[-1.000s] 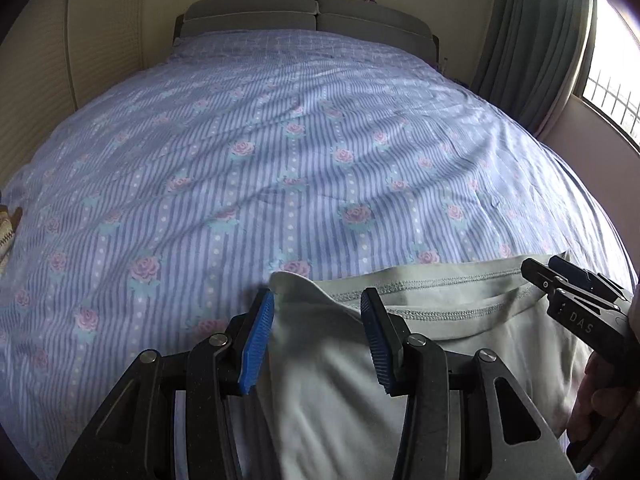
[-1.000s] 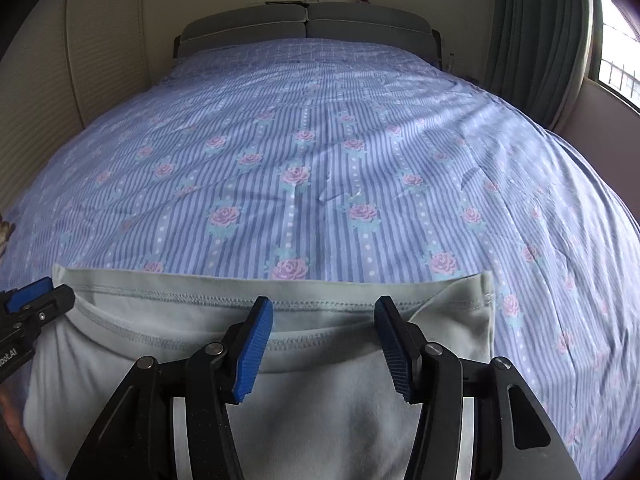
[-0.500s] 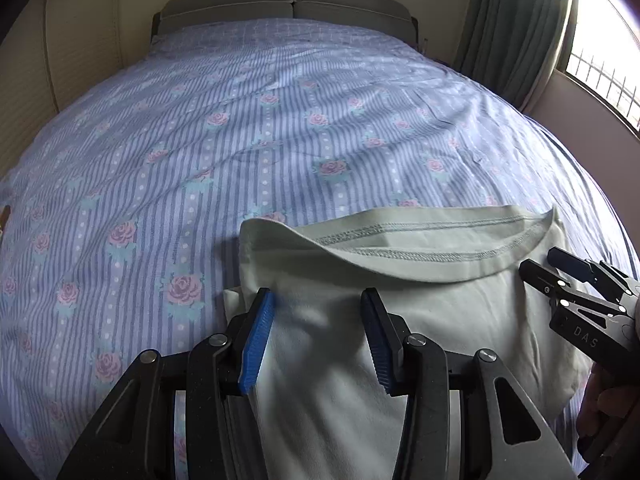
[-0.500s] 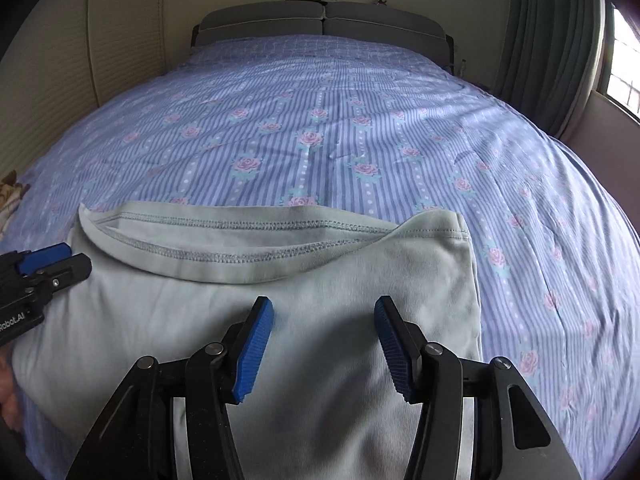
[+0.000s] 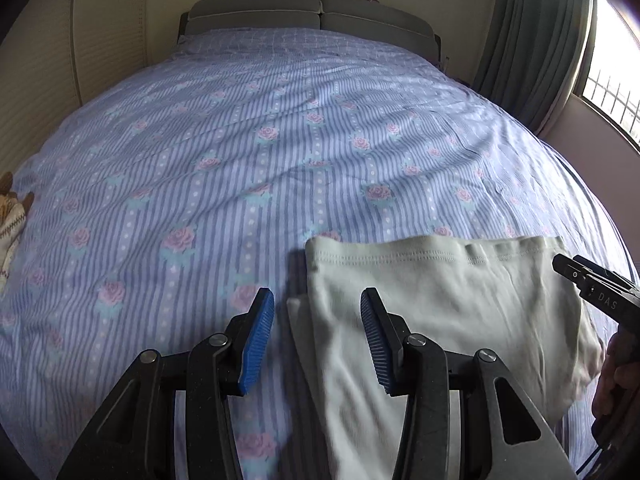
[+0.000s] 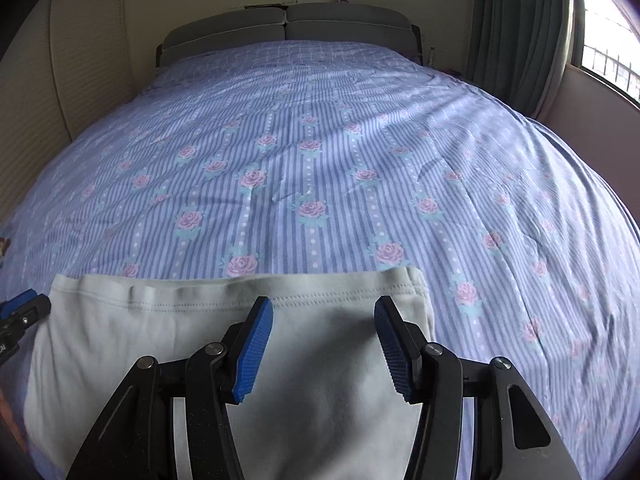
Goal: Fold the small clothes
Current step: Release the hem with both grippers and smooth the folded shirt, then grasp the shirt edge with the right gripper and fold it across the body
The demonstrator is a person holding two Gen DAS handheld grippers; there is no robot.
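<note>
Presently catalogued: one pale grey-green garment [image 6: 224, 344], laid flat at the near edge of the bed [image 6: 320, 160], on the striped rose-print cover. Left claw [image 5: 318, 336] was recorded spread, empty, straddling the garment's left edge; right claw [image 6: 324, 350] was likewise spread, empty, over the cloth's right half. Risk noted: a claw closing on the top layer alone would be judged liable to drag the folded layers apart, an underlayer already protruding at the left. The stitched hem was pointed toward the headboard [image 6: 286, 24]; the long axis could not be told, the near end being hidden.
</note>
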